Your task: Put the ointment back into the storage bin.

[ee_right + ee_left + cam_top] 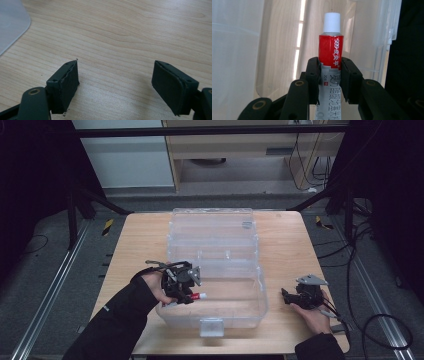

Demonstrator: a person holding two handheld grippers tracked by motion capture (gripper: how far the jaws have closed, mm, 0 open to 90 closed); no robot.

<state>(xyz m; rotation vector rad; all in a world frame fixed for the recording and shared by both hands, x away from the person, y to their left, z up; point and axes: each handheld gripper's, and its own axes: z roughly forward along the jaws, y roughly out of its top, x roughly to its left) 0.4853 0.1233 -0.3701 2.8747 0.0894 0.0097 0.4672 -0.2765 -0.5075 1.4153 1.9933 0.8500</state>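
The left tongs (329,75) clamp a red-and-white tube (330,50) over the clear box's (220,317) left rim, cap pointing inward. The right tongs (115,85) gape wide, empty, above bare tabletop (125,32) right of the box.

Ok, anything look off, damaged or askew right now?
Only minor wear: the right gripper, open over bare table, has a frayed, ragged pad edge. The left gripper grips the red tube squarely inside the clear box.
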